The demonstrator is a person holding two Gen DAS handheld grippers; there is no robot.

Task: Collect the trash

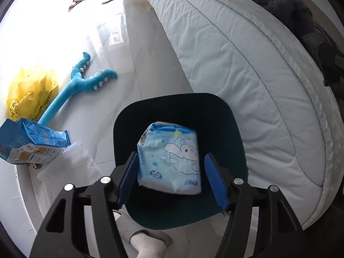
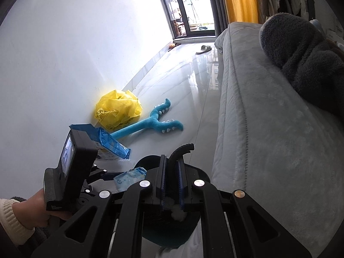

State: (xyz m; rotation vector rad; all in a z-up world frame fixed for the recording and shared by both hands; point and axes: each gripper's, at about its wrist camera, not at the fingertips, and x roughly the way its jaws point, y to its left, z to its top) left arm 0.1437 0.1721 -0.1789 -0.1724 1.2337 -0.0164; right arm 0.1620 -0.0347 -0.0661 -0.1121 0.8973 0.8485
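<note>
A light-blue cartoon-printed packet [image 1: 172, 159] hangs between the blue pads of my left gripper [image 1: 172, 158]. There is a gap on each side of it, so the jaws are open. Right below it is the mouth of a dark teal bin [image 1: 225, 129]. In the right wrist view my right gripper [image 2: 172, 159] is shut on a curved black ribbed handle [image 2: 182, 149] that rises from the same bin [image 2: 197, 172]. The packet [image 2: 129, 177] shows to its left, beside the left gripper's body, which a hand holds.
Along the wall lie a yellow plastic bag [image 1: 30, 90], a blue plush toy [image 1: 81, 81], a blue snack bag [image 1: 28, 144] and bubble wrap [image 1: 73, 165]. A quilted bed [image 1: 236, 64] fills the right side. A slippered foot [image 1: 137, 232] stands by the bin.
</note>
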